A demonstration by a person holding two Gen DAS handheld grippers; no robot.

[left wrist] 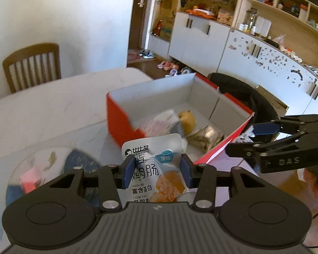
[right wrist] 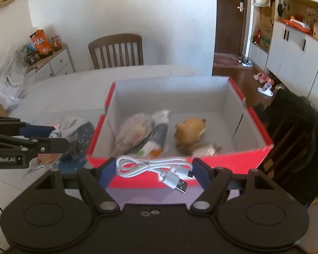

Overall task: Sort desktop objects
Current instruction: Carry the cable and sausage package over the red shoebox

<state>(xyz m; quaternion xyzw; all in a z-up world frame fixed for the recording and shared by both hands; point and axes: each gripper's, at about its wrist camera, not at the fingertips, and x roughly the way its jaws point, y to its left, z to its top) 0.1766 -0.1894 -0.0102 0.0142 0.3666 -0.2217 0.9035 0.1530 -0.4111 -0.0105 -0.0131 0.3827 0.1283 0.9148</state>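
Left gripper (left wrist: pixel 156 172): nearest the left lens; blue pads pinch the snack pouch (left wrist: pixel 156 169) by its side edges, jaws narrow, pouch upright above the table (left wrist: pixel 42 110).
Right gripper (right wrist: pixel 154 172): jaws fairly wide, closed on the ends of the USB cable (right wrist: pixel 156 169), just short of the red box (right wrist: pixel 201 160).
Snack pouch: glossy white-and-blue film, rounded top corners, food photo low on the front — thin and flexible.
USB cable: smooth white cord bundled in loops, 2 plugs dangling free below.
Red box: open-topped card, red outside, matt grey inside; near wall lies between both loads and the interior.
Box contents: tan plush toy (right wrist: pixel 189 131), clear-wrapped packets (right wrist: pixel 133 131), crinkled foil packet (right wrist: pixel 205 149).
Table: pale, marbled; a round clear dish (left wrist: pixel 31 169) with small items at near left.
Step in hand, by judgement: carry both loads over the box.
Advice: clear the near rim first — loose plugs could snag; release above bare floor, low, 1 at a time.
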